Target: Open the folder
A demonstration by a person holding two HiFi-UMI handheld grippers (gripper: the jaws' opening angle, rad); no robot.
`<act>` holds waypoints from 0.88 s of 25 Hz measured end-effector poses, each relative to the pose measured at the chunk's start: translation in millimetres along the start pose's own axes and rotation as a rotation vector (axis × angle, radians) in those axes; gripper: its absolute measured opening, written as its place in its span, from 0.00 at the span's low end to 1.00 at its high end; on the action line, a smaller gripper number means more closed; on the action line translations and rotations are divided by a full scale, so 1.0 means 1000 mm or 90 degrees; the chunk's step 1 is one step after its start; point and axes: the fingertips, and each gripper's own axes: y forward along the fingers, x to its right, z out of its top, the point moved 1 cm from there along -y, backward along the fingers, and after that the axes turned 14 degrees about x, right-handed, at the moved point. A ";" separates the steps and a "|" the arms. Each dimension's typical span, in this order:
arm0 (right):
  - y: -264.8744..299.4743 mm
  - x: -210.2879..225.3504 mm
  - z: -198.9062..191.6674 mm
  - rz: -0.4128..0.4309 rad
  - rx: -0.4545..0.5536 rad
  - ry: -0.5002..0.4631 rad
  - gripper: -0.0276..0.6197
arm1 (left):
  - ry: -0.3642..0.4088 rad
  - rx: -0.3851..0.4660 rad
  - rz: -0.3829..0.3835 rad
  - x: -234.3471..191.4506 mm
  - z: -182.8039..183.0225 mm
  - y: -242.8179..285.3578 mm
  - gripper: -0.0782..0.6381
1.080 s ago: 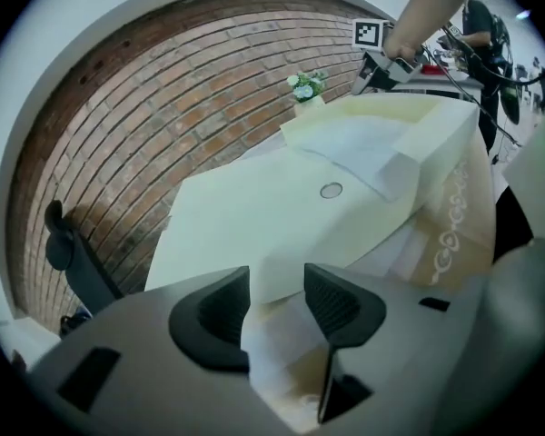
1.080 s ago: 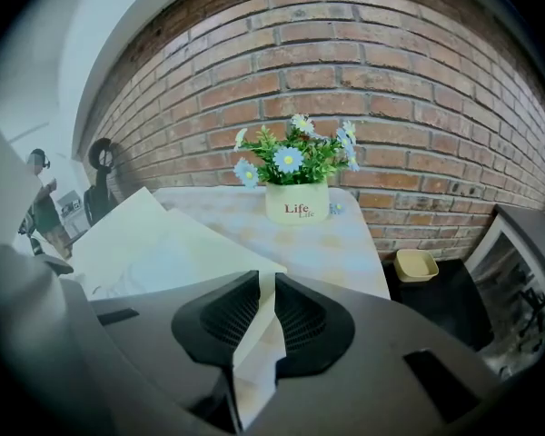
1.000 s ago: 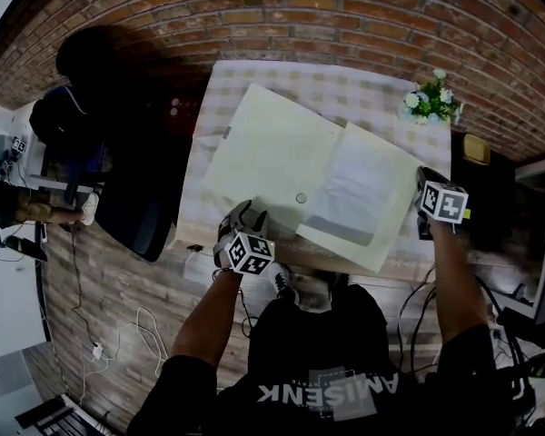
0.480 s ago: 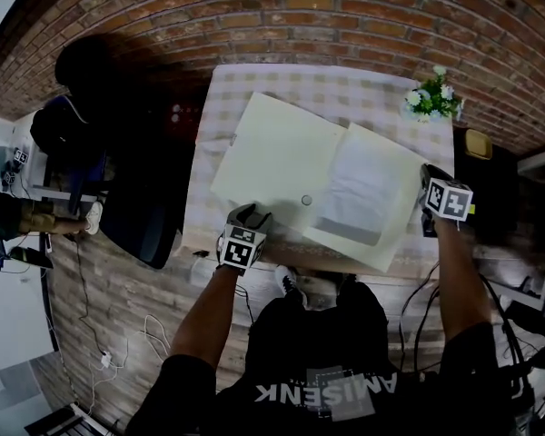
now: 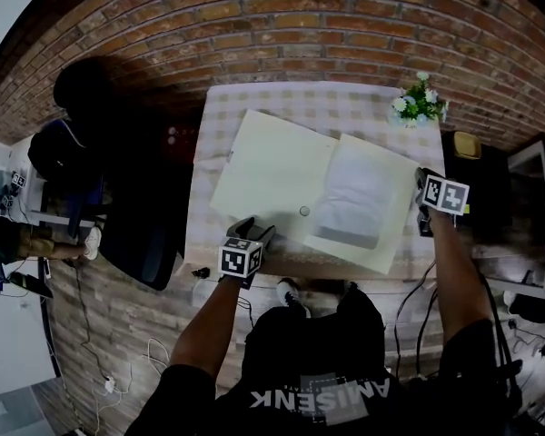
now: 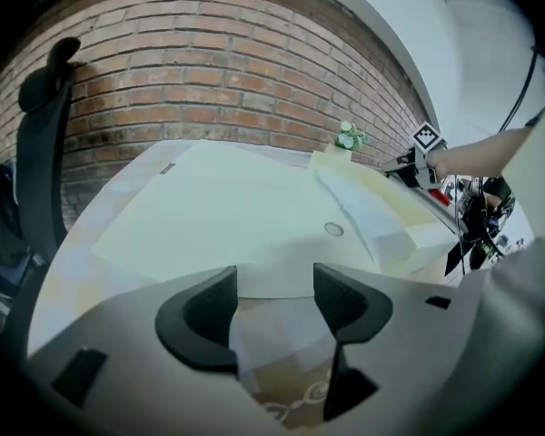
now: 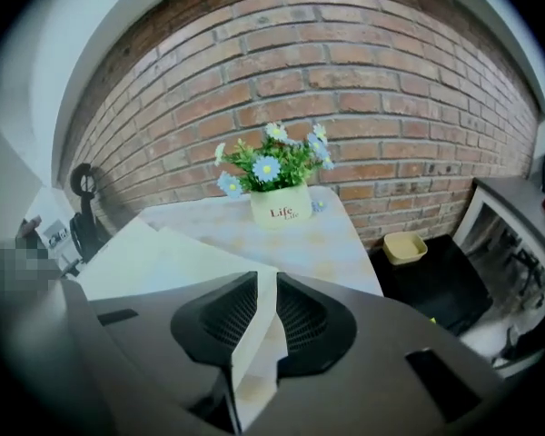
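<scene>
- Where lettering can be read, we log one entry: "Life" on the cream flower pot, at the upper right of the table.
- Folder: lies open and flat at the table's centre, with pale covers, a white sheet on the right half and a round snap at lower middle.
- Left gripper: at the folder's lower edge. Since a second ago we see it rolled, so its marker cube now faces up. Its jaws are wide and opening, with the folder's edge at their tips, unpinched.
- Right gripper: at the folder's right edge, as before. Its jaws are narrow and easing apart, with the cover's edge pinched between the pads.
- Surroundings: brick wall across the top; black chair left of the table; yellow dish to its right.
</scene>
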 end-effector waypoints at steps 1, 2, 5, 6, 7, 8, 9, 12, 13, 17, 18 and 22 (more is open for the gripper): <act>-0.005 -0.002 0.005 0.001 0.011 -0.013 0.18 | 0.000 0.001 -0.006 0.001 0.003 -0.002 0.47; -0.011 -0.005 0.010 0.003 0.024 -0.017 0.18 | 0.008 0.003 -0.010 0.002 0.006 -0.004 0.47; -0.028 -0.016 0.020 0.012 0.048 -0.008 0.18 | 0.026 0.010 -0.020 0.005 0.013 -0.010 0.47; -0.034 -0.021 0.020 0.016 0.050 -0.009 0.18 | 0.020 0.012 -0.024 0.006 0.015 -0.013 0.47; -0.039 -0.025 0.019 0.019 0.051 -0.011 0.18 | 0.012 0.016 -0.027 0.007 0.016 -0.016 0.47; -0.045 -0.028 0.018 0.022 0.051 -0.012 0.18 | 0.006 0.021 -0.030 0.007 0.019 -0.018 0.47; -0.051 -0.031 0.017 0.023 0.051 -0.012 0.18 | 0.001 0.029 -0.030 0.008 0.024 -0.020 0.47; -0.068 -0.041 0.016 0.026 0.044 -0.019 0.18 | 0.008 0.056 -0.029 0.012 0.043 -0.026 0.47; -0.074 -0.046 0.017 0.030 0.044 -0.021 0.18 | 0.019 0.065 -0.032 0.015 0.050 -0.027 0.47; -0.096 -0.064 0.032 0.058 0.075 -0.014 0.18 | 0.040 0.098 -0.033 0.025 0.075 -0.031 0.47; -0.101 -0.070 0.037 0.070 0.084 -0.017 0.18 | 0.035 0.111 -0.028 0.026 0.081 -0.033 0.47; -0.126 -0.082 0.055 0.087 0.108 -0.030 0.18 | 0.027 0.148 -0.020 0.030 0.105 -0.038 0.47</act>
